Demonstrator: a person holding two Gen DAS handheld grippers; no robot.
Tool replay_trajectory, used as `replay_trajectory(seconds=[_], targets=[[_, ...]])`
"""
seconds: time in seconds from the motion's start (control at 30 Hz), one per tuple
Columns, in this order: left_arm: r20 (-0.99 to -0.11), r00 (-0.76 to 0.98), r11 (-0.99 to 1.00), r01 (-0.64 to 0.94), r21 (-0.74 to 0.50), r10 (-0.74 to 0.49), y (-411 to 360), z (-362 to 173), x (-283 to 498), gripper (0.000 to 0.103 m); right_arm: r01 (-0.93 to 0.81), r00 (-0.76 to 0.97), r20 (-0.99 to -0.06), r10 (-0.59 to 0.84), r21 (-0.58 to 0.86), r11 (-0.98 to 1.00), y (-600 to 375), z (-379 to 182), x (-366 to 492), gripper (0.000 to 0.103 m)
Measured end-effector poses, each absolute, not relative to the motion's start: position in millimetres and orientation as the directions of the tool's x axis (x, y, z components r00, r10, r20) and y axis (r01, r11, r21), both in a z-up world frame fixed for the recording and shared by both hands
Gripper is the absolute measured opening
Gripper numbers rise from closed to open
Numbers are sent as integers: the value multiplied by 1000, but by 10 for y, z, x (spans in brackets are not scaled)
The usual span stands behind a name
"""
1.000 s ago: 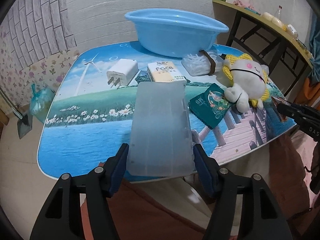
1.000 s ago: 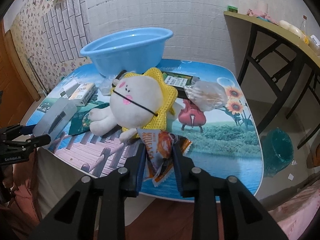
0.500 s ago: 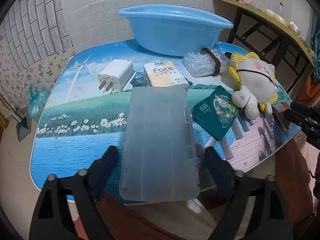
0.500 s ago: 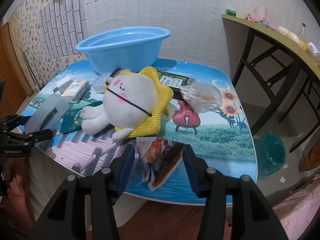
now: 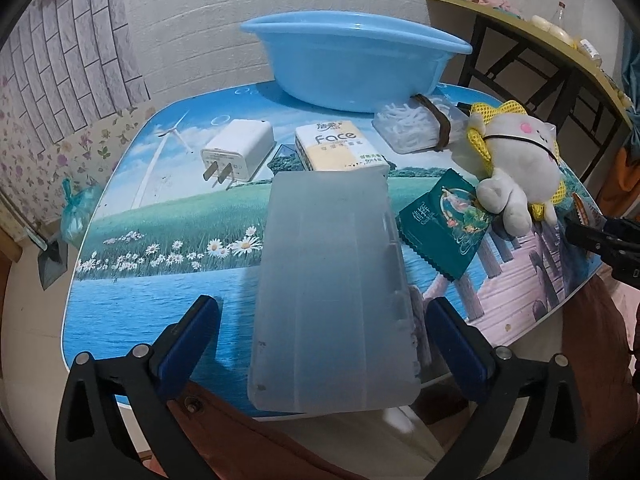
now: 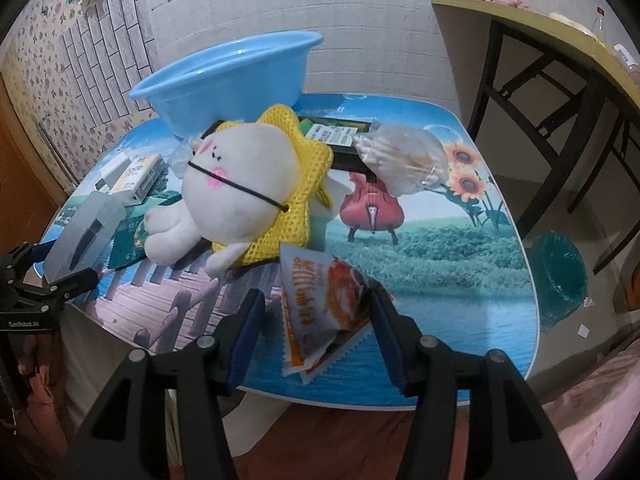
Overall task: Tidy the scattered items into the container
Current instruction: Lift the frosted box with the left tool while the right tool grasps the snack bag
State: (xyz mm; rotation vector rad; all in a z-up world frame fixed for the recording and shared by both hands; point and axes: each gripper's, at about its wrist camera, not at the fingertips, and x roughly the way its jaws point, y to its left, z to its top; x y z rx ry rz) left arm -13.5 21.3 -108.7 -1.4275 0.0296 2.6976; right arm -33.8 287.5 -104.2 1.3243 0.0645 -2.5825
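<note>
Both tools just opened: left tool (image 5: 322,320) straddles box (image 5: 332,292) untouched.

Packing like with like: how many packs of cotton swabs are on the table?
2. A banded box beside the basin, and a clear bag right of the plush. The basin's inside is mostly hidden.

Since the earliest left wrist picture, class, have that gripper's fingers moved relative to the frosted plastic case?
Yes. The left gripper has just been opening: its fingers now stand clear of the frosted plastic case, which lies between them.
</note>
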Motion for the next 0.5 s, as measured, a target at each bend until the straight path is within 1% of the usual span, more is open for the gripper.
replay_trajectory(seconds=[0.2, 0.27, 0.3, 0.33, 0.37, 0.4, 0.43, 0.5], targets=[[-820, -567, -995, -96, -29, 78, 226, -1082, -147, 103, 226, -565, -803, -191, 72, -972, 2877, -1059, -340, 55], [-815, -574, -995, -95, -34, 82, 225, -1077, -139, 101, 219, -566, -803, -184, 69, -973, 2879, -1065, -337, 56], [-810, -580, -995, -95, -36, 84, 224, -1069, -130, 96, 217, -566, -804, -183, 69, -974, 2881, -1063, -336, 58], [-803, -590, -995, -96, -34, 84, 226, -1053, -116, 85, 210, -566, -805, -178, 68, -975, 2885, -1063, -335, 59], [-799, -595, -995, -96, -31, 82, 224, -1044, -115, 80, 202, -566, -806, -173, 68, -977, 2893, -1067, -336, 62], [-793, -603, -995, -100, -31, 85, 226, -1028, -107, 69, 193, -568, -805, -168, 68, -979, 2906, -1068, -334, 63], [-791, -605, -994, -103, -33, 89, 224, -1022, -107, 61, 187, -569, -805, -166, 70, -980, 2920, -1067, -335, 63], [-790, -607, -994, -106, -32, 90, 232, -1019, -105, 61, 179, -571, -803, -170, 81, -981, 2946, -1064, -335, 64]])
